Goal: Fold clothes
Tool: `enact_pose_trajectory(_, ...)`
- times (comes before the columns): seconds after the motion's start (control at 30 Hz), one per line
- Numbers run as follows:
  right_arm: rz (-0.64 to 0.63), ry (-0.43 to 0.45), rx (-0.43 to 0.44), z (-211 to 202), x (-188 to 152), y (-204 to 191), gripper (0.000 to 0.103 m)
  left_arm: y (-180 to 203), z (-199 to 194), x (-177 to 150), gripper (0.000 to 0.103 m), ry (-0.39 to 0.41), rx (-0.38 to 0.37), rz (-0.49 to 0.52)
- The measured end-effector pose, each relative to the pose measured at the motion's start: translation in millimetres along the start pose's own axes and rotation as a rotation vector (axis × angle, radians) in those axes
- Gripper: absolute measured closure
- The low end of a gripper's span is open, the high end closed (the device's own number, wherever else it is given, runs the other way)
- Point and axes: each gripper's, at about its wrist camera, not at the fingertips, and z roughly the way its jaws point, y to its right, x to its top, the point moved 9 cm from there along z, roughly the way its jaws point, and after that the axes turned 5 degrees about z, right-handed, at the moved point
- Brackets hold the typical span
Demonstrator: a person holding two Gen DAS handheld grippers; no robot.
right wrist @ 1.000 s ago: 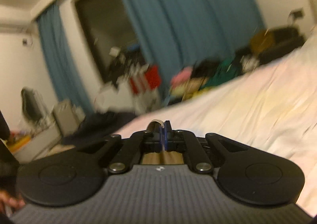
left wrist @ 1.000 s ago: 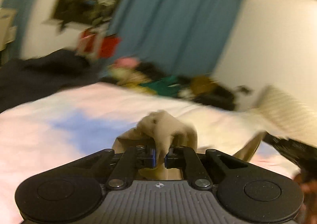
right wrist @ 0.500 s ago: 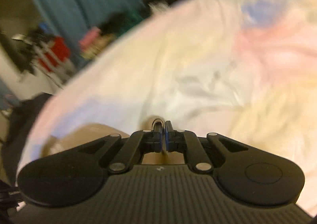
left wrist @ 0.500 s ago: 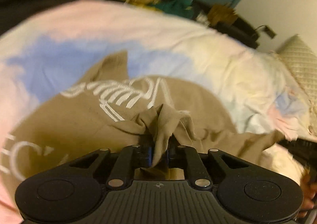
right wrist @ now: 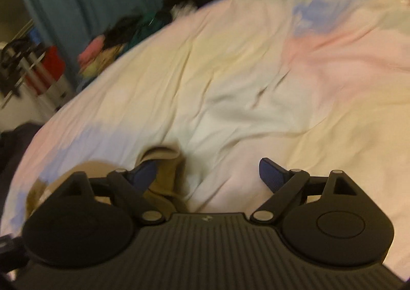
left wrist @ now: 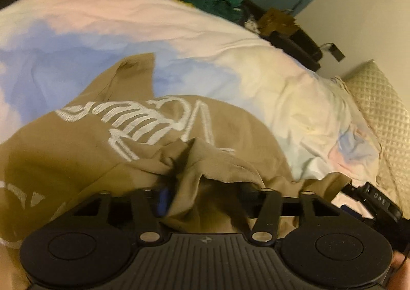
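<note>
**Brown shirt on the bed, both jaws wide**

The brown shirt [left wrist: 107, 162] lies spread on the bed [left wrist: 230, 54], right in front of the left gripper [left wrist: 205, 200]. Its jaws stand wide, with a bunched bit of shirt draped loose between them. The right gripper [right wrist: 207, 174] also has wide jaws; a shirt corner [right wrist: 164, 159] sits by its left jaw. The bunched part could stay lumpy. Then any fold over it may come out crooked.
</note>
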Motion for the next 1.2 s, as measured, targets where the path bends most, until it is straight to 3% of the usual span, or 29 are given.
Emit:
enact_pose_trajectory(0.03,0.000,0.003,0.016,-2,0,-2,0.014,3,-6,0,0.024,0.010,0.015,0.021)
enact_pose_trajectory(0.1,-0.001,0.008,0.047,-5,-1,-6,0.014,7,-21,-2,0.016,0.031,0.046,0.062)
enact_pose_trajectory(0.37,-0.021,0.021,0.177,-18,-7,-27,0.015,7,-93,-20,0.015,0.098,0.224,0.191)
enact_pose_trajectory(0.67,-0.402,-0.138,0.396,-12,-107,-126,0.015,-45,-116,-30,0.015,0.111,0.299,-0.006)
enact_pose_trajectory(0.73,-0.488,-0.173,0.444,-11,-130,-147,0.024,-52,-115,-29,0.015,0.116,0.302,-0.029)
enact_pose_trajectory(0.83,-0.571,-0.199,0.498,-8,-154,-166,0.057,-51,-109,-28,0.015,0.116,0.293,-0.027)
enact_pose_trajectory(0.87,-0.567,-0.193,0.509,-8,-152,-167,0.077,-49,-107,-27,0.015,0.121,0.290,-0.021)
enact_pose_trajectory(0.9,-0.563,-0.178,0.504,-10,-149,-166,0.091,-46,-107,-26,0.015,0.133,0.282,-0.013)
enact_pose_trajectory(0.97,-0.530,-0.131,0.497,-15,-133,-162,0.096,-40,-109,-24,0.015,0.161,0.257,0.001)
enact_pose_trajectory(1.2,-0.321,0.051,0.452,-38,-47,-127,0.096,-10,-115,-21,0.015,0.241,0.180,0.083)
